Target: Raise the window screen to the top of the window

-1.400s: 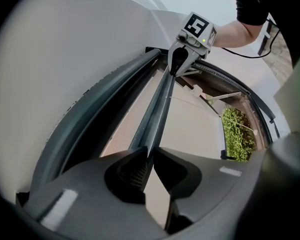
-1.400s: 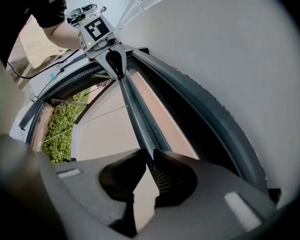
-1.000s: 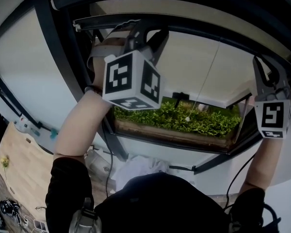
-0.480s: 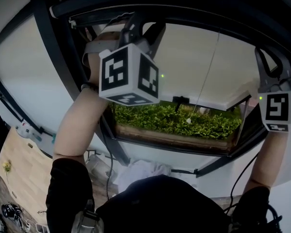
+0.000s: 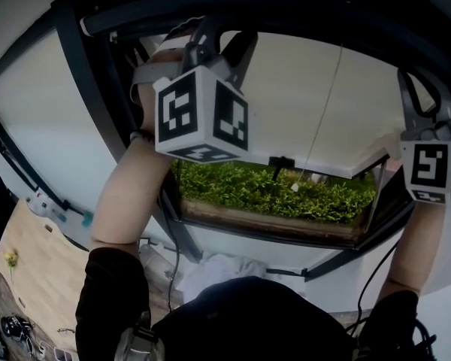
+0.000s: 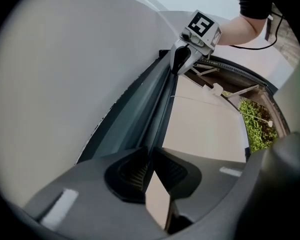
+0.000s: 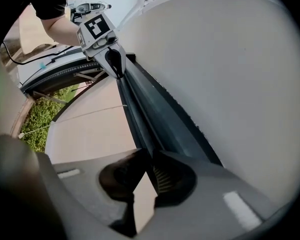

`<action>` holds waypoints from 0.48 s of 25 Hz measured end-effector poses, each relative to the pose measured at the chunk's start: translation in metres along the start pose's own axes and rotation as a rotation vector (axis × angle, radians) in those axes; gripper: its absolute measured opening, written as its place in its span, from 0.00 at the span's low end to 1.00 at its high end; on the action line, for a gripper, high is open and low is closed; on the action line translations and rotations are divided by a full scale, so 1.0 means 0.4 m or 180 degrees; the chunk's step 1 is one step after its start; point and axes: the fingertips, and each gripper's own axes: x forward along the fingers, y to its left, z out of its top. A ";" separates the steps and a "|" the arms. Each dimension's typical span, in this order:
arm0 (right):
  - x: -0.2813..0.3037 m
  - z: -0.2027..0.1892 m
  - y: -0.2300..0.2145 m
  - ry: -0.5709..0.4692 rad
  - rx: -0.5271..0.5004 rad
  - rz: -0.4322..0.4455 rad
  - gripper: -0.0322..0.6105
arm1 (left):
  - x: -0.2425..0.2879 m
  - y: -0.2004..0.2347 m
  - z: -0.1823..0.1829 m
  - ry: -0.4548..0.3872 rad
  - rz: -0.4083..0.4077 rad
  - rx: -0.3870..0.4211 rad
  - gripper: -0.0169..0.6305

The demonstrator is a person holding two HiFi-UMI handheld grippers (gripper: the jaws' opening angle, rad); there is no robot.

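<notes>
The window screen's dark rail (image 6: 157,109) runs high across the window, close under the top of the black frame (image 5: 301,10). My left gripper (image 6: 151,156) is shut on the rail's left end, its marker cube (image 5: 201,113) held up at arm's length. My right gripper (image 7: 149,161) is shut on the same rail (image 7: 150,114) at the right end, under its own cube (image 5: 428,171). Each gripper view shows the other gripper clamped at the far end of the rail. In the head view the jaws themselves are hidden behind the cubes and hands.
Through the window there is a beige surface (image 5: 301,104) and a green hedge (image 5: 270,190). A thin pull cord ends in a white bead (image 5: 292,187). The frame's black left post (image 5: 83,81) stands beside my left arm. A wooden board (image 5: 30,254) lies at lower left.
Both grippers have gone up a little with the rail between them, closer to the frame's top. Their grip on the rail looks unchanged.
</notes>
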 end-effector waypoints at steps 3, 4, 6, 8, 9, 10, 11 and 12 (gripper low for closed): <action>-0.007 0.006 -0.008 -0.0081 0.0055 -0.0148 0.11 | -0.010 0.003 0.005 -0.0111 0.0122 -0.0051 0.08; -0.013 0.011 -0.013 -0.0130 0.0081 -0.0217 0.11 | -0.019 0.003 0.010 -0.0174 0.0156 -0.0111 0.06; -0.031 0.028 -0.018 -0.0279 0.0149 -0.0334 0.11 | -0.042 0.002 0.027 -0.0342 0.0270 -0.0219 0.05; -0.047 0.044 -0.003 -0.0479 0.0327 -0.0335 0.11 | -0.063 -0.001 0.035 -0.0486 0.0410 -0.0324 0.04; -0.053 0.046 0.013 -0.0560 0.0486 -0.0289 0.11 | -0.070 -0.008 0.032 -0.0533 0.0437 -0.0420 0.04; -0.057 0.043 0.031 -0.0617 0.0693 -0.0220 0.11 | -0.074 -0.019 0.026 -0.0573 0.0419 -0.0562 0.04; -0.061 0.035 0.051 -0.0648 0.0924 -0.0136 0.11 | -0.075 -0.032 0.018 -0.0620 0.0366 -0.0746 0.04; -0.064 0.020 0.072 -0.0655 0.1149 -0.0046 0.11 | -0.075 -0.047 0.011 -0.0684 0.0295 -0.0954 0.04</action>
